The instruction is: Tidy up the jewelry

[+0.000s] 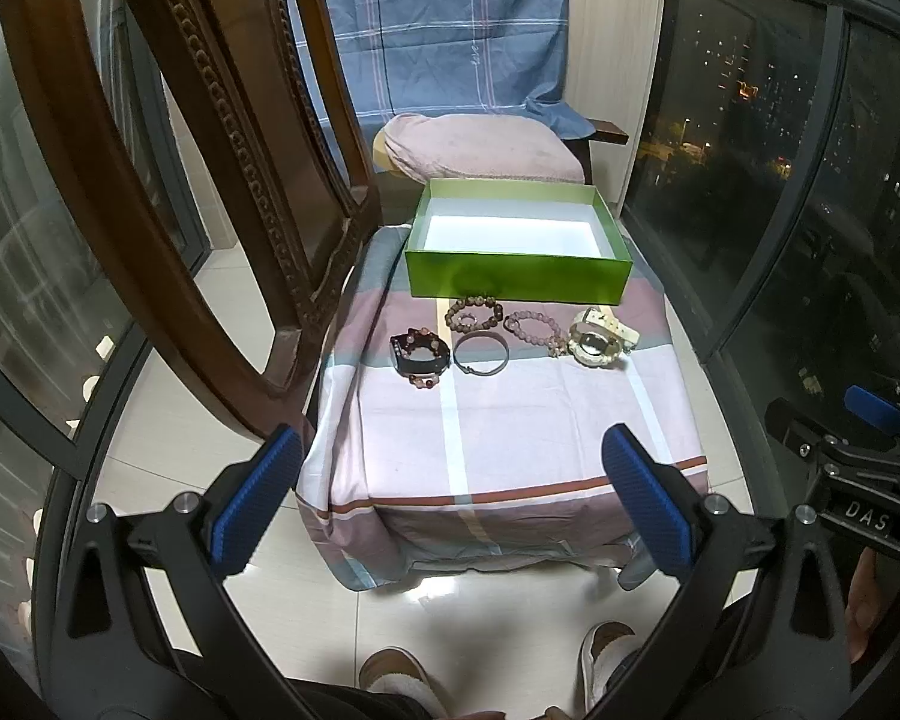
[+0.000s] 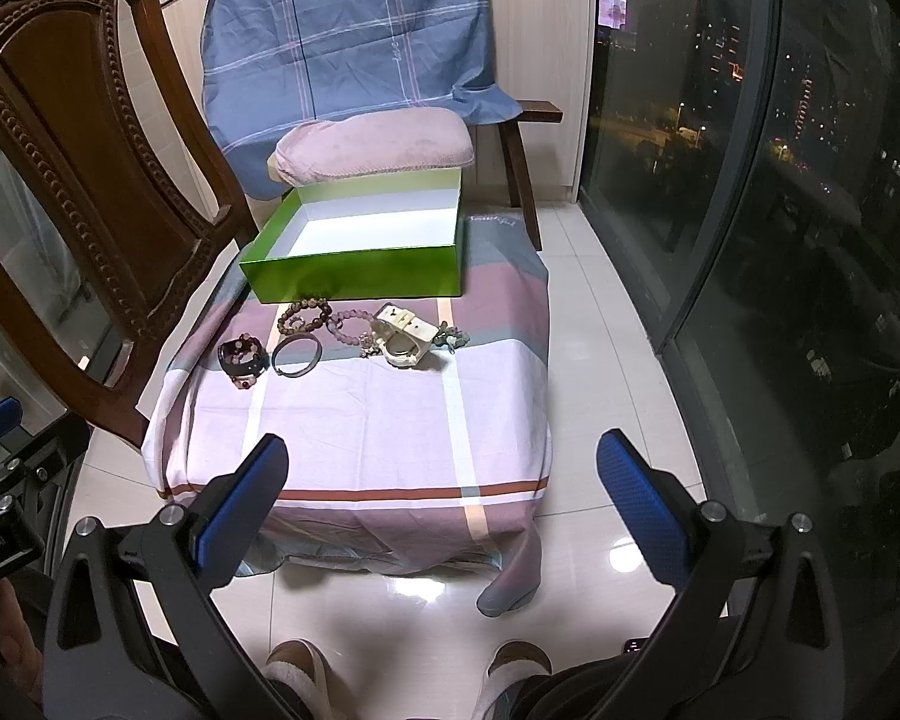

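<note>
left gripper [image 1: 453,468] wide, empty | right gripper [image 2: 441,474] wide, empty | bracelets [image 1: 474,315] rowed beside open green cardboard box [image 1: 519,282] — likely staged for loading

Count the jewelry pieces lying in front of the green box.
6, roughly left to right: dark beaded band, thin bangle, brown bead bracelet, pink bead bracelet, cream watch, greenish beads at far right. Overlaps may hide more.

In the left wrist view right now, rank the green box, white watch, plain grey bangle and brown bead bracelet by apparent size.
1. green box
2. white watch
3. plain grey bangle and brown bead bracelet: these look about alike, so I would not rank them.
</note>
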Tool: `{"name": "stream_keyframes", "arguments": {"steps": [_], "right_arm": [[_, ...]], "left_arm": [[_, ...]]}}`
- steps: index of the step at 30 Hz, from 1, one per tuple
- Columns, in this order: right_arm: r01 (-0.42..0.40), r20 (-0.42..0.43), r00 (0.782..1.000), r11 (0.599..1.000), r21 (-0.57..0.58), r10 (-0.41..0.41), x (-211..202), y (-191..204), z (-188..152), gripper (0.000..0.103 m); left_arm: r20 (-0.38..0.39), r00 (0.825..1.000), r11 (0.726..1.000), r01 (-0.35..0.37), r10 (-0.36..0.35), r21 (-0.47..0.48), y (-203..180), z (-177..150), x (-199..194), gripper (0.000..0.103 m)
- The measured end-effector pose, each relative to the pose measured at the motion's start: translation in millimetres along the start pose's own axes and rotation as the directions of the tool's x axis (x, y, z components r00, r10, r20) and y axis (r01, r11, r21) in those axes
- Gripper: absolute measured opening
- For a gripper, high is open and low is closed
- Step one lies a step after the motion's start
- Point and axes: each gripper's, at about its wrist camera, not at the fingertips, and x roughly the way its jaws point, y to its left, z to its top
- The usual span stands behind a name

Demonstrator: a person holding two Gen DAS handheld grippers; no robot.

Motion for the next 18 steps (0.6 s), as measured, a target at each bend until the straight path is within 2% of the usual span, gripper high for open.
{"name": "stream_keyframes", "arguments": {"steps": [2, 4, 9, 15, 18], "right_arm": [[0.000, -0.001, 1.000, 1.000, 0.000, 0.000, 1.5, -2.1, -0.4, 0.100], [0.002, -0.004, 1.000, 1.000, 0.001, -0.002, 2.3, -1.0, -0.1, 0.100], [0.003, -0.007, 1.000, 1.000, 0.001, -0.003, 4.6, -1.9, 0.4, 0.100], [0.007, -0.016, 1.000, 1.000, 0.002, -0.007, 9.9, -1.9, 1.1, 0.100], [0.010, -0.026, 1.000, 1.000, 0.003, -0.010, 15.1, -1.6, 1.5, 0.100]], "left_arm": [[-0.008, 1.000, 1.000, 0.005, -0.005, -0.004, 0.3, 0.5, 2.5, 0.099], [-0.054, 0.998, 0.998, 0.043, -0.045, -0.044, 2.2, 1.1, 5.3, 0.099], [-0.028, 1.000, 1.000, 0.010, -0.011, -0.019, 3.8, 2.6, 9.9, 0.099], [-0.028, 0.999, 1.000, 0.015, -0.015, -0.015, 5.0, 1.9, 17.1, 0.099], [-0.059, 0.998, 0.999, 0.032, -0.034, -0.027, 6.0, 2.4, 20.3, 0.099]]}}
